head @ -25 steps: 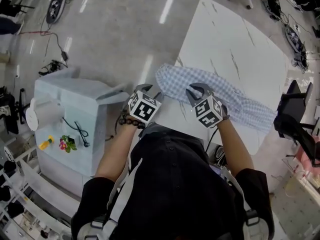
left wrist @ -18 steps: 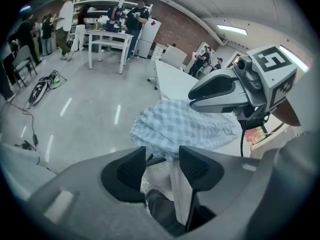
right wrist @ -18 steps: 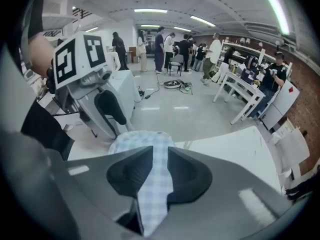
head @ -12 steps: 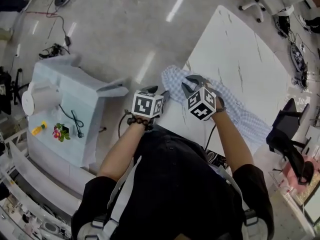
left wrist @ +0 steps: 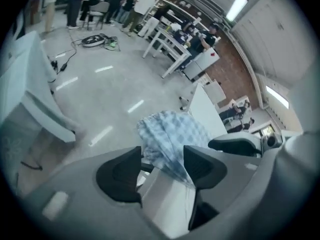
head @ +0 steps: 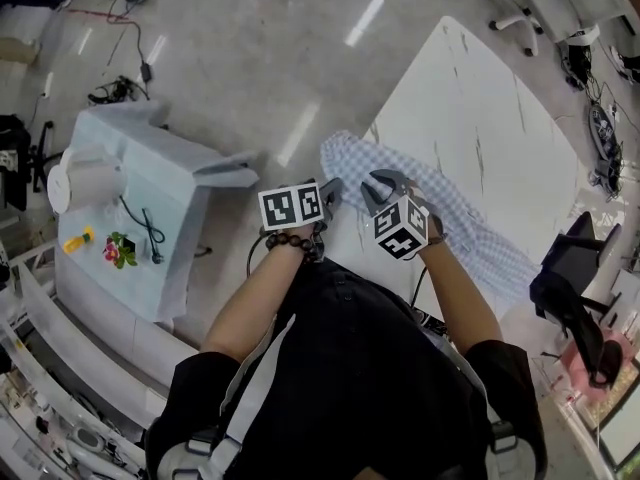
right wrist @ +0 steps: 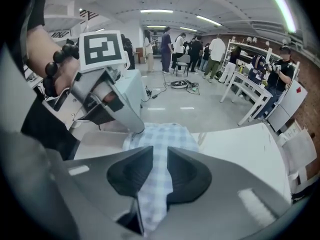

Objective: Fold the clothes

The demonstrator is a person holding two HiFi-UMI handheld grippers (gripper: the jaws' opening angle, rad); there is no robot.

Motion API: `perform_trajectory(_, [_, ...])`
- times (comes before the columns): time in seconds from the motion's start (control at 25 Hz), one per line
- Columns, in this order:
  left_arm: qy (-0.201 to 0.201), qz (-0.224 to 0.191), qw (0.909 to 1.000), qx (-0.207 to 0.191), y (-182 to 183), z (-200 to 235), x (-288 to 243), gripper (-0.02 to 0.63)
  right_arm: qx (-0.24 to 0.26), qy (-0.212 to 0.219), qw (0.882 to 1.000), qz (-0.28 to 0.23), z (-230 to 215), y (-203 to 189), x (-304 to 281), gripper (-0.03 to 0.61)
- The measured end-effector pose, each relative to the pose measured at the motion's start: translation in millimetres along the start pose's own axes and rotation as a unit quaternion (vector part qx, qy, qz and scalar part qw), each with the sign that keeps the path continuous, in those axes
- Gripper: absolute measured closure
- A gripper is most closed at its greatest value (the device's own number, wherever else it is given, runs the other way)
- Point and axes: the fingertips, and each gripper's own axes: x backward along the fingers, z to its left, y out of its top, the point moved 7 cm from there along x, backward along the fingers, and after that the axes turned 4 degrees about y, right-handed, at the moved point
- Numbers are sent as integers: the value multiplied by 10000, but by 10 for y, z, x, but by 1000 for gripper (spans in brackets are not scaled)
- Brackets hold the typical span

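A blue-and-white checked garment lies bunched in a long strip across the near edge of the white marble table, its left end drooping over the corner. My right gripper is shut on the fabric, which runs through the narrow gap between its jaws. My left gripper sits at the garment's left end. Its jaws have just been opening, and the cloth hangs between them, against the right pad and apart from the left one. In the right gripper view the left gripper touches the cloth's left edge.
A pale grey cabinet stands on the floor at the left, with a paper roll, a cable and small items on top. A black chair is at the table's right. Cables lie on the floor; people and tables stand far off.
The left gripper has rolled, so its marker cube now faces up, while staying at the cloth's left end. The right gripper has shifted slightly left along the garment, closer to the left gripper.
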Motion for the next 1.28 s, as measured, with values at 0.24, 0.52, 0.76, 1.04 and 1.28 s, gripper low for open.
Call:
perform_trajectory(0.24, [-280,151,9975,625,-17,43,-160,339,-124,-20,9999,-44,32,-27,-5,485])
perform_trajectory(0.52, [-1016,252,9935,451,45,57,-263,377,-381,-63,9992,-70,22,-108,82,486])
perform_trajectory(0.76, [-1462,321,9879,398,129,40,-301,529,-562,-143,9983,-3,6,-185,102,486])
perform_trajectory(1.04, [-1602,203,9860,417,138,60,-286,573,-688,-194,9974,41,17,-231,126,489])
perform_trajectory(1.28, [-982,-99,9928,-674,162,-87,-192,580,-735,-277,9969,51,88,-252,148,491])
